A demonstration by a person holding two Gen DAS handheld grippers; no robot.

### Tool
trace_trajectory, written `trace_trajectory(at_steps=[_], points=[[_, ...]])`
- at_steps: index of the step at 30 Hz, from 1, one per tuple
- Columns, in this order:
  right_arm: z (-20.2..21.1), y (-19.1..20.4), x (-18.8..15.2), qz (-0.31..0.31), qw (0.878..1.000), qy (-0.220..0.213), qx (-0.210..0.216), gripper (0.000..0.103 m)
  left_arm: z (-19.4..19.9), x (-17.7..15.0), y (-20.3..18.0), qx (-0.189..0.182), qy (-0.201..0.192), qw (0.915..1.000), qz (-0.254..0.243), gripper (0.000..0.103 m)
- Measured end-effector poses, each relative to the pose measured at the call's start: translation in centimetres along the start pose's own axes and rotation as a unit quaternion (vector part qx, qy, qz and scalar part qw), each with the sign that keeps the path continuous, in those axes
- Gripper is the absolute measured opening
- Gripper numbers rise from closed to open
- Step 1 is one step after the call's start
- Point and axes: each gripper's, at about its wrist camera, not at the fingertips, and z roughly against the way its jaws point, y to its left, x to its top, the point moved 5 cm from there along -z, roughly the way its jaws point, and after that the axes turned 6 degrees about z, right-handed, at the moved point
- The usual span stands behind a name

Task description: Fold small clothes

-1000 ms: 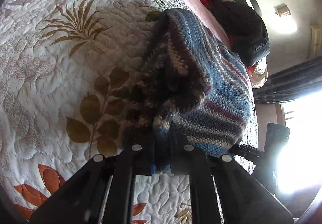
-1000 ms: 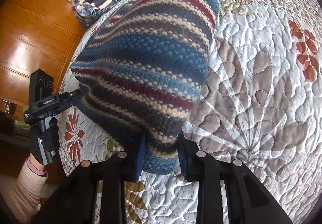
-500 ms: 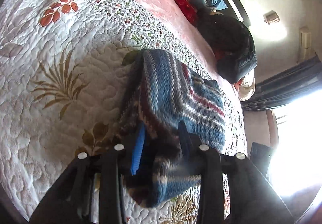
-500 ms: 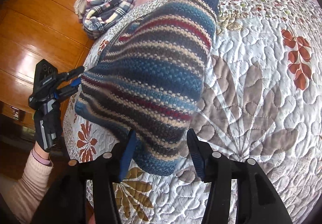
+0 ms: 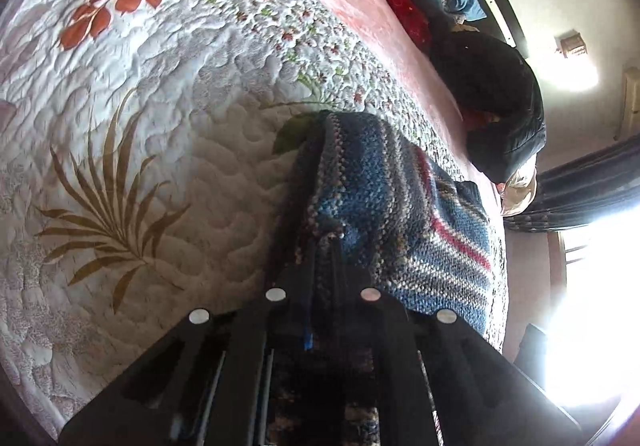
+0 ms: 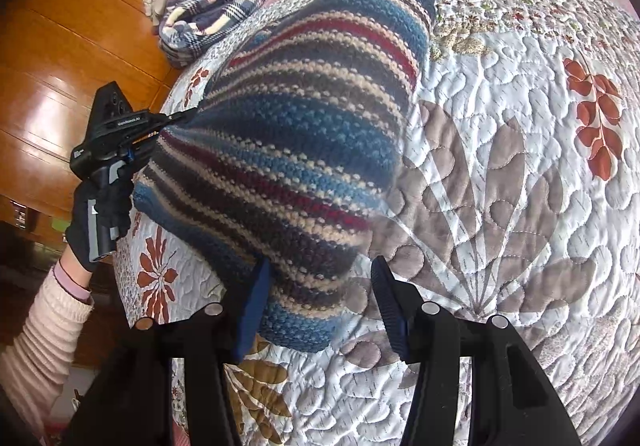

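Striped knit garment (image 6: 296,149) lies on floral quilt (image 6: 520,205), ahead of both grippers. Left gripper (image 5: 326,246) pinches garment's edge, fingers closed on knit. Right gripper (image 6: 320,286) spread wide, garment corner between fingers, unclamped. Folded plaid clothes (image 6: 208,13) far beyond, left.

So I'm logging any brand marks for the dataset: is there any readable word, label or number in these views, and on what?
White print on the side of the left tool, in the right wrist view: too small to read.
White print on the right tool's body: blurred, unreadable.
Nothing else carries text.
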Motion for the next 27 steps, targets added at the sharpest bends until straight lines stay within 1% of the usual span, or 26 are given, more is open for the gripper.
trace_trajectory(at_steps=[1, 2, 4, 5, 6, 7, 8, 9, 10, 13, 14, 16, 17, 18, 19, 20, 21, 22, 23, 26, 27], points=[[0.1, 0.0, 0.1, 0.0, 1.0, 0.0, -0.001, 0.053, 0.3, -0.1, -0.3, -0.003, -0.001, 1.0, -0.006, 0.006], [0.2, 0.1, 0.2, 0.0, 1.0, -0.002, 0.0, 0.053, 0.6, -0.1, -0.5, -0.006, -0.003, 0.9999, -0.012, 0.011], [0.6, 0.2, 0.6, -0.002, 1.0, -0.008, 0.007, 0.054, 1.5, -0.6, -1.0, -0.006, -0.005, 0.9997, -0.024, 0.029], [0.9, 0.1, 0.8, -0.005, 1.0, -0.012, 0.013, 0.056, 1.9, -0.8, -1.2, -0.01, 0.001, 0.9996, -0.027, 0.051], [1.2, 0.0, 1.1, -0.01, 1.0, -0.017, 0.019, 0.063, 2.1, -0.9, -1.4, -0.019, 0.002, 0.9994, -0.031, 0.067], [1.5, -0.1, 1.5, -0.016, 0.999, -0.023, 0.027, 0.065, 2.4, -1.0, -1.6, -0.028, 0.001, 0.999, -0.035, 0.071], [1.8, -0.2, 1.8, -0.021, 0.999, -0.029, 0.034, 0.066, 2.4, -1.0, -1.7, -0.038, 0.006, 0.9986, -0.037, 0.075], [2.0, -0.4, 2.2, -0.027, 0.998, -0.033, 0.039, 0.066, 2.1, -0.9, -1.7, -0.048, 0.018, 0.998, -0.037, 0.081], [2.1, -0.6, 2.5, -0.034, 0.998, -0.037, 0.046, 0.069, 1.7, -0.8, -1.5, -0.057, 0.03, 0.9974, -0.033, 0.084], [1.9, -1.4, 3.6, -0.058, 0.995, -0.042, 0.072, 0.075, 0.1, -0.5, -1.2, -0.07, 0.058, 0.9954, -0.031, 0.085], [1.6, -1.7, 3.9, -0.066, 0.994, -0.042, 0.082, 0.075, -0.5, -0.4, -1.1, -0.063, 0.065, 0.9952, -0.037, 0.085], [1.0, -2.3, 4.6, -0.084, 0.991, -0.039, 0.097, 0.079, -2.0, -0.2, -0.7, -0.026, 0.075, 0.9952, -0.058, 0.085], [0.6, -2.6, 4.9, -0.09, 0.99, -0.038, 0.102, 0.079, -2.8, -0.3, -0.6, -0.026, 0.087, 0.9937, -0.066, 0.085], [0.1, -2.9, 5.2, -0.097, 0.989, -0.036, 0.106, 0.082, -3.6, -0.5, -0.6, -0.035, 0.103, 0.9918, -0.067, 0.083], [-0.3, -3.2, 5.4, -0.103, 0.988, -0.034, 0.111, 0.083, -4.4, -0.6, -0.8, -0.05, 0.117, 0.9897, -0.066, 0.083], [-0.8, -3.4, 5.6, -0.108, 0.987, -0.032, 0.117, 0.083, -4.9, -0.9, -1.3, -0.057, 0.125, 0.9879, -0.073, 0.084], [-1.3, -3.5, 5.8, -0.114, 0.985, -0.03, 0.125, 0.086, -5.4, -1.0, -1.6, -0.052, 0.126, 0.9872, -0.083, 0.089], [-1.8, -3.6, 6.0, -0.119, 0.983, -0.028, 0.135, 0.089, -6.0, -1.2, -2.0, -0.045, 0.128, 0.9862, -0.095, 0.09], [-2.4, -3.7, 6.2, -0.124, 0.982, -0.026, 0.142, 0.089, -6.5, -1.3, -2.1, -0.039, 0.132, 0.9854, -0.101, 0.091], [-4.0, -3.5, 6.7, -0.134, 0.978, -0.019, 0.161, 0.092, -7.2, -1.5, -2.7, -0.035, 0.14, 0.9833, -0.11, 0.091], [-4.5, -3.4, 6.8, -0.138, 0.976, -0.018, 0.167, 0.092, -7.4, -1.6, -2.8, -0.027, 0.142, 0.9829, -0.115, 0.089]])
